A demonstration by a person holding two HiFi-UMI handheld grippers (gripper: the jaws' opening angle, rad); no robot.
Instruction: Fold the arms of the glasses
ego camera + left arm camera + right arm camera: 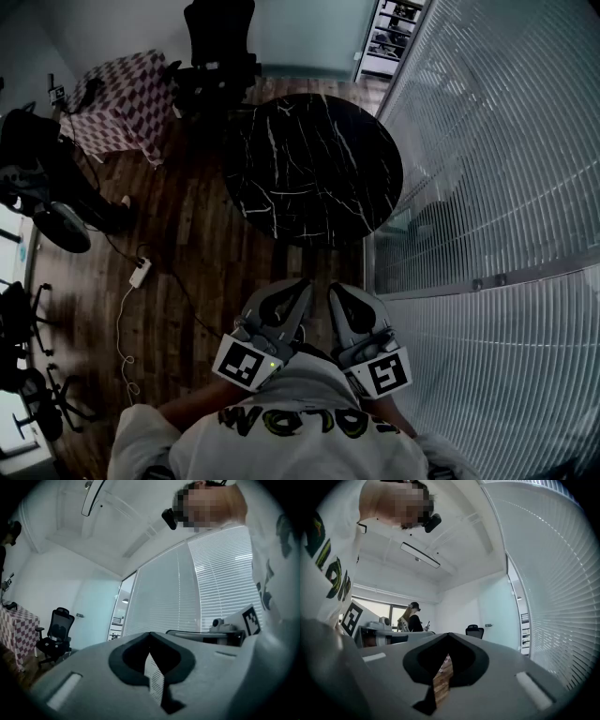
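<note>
Both being held clenched, empty, near chest: left gripper (298, 289), right gripper (336, 292). Glasses not being seen on table (309, 169) or elsewhere. Nothing being folded yet; whole task judged outstanding.

Head view steeply down on marble table (314, 169); gripper views level, blinds (220, 588) in all three.
</note>
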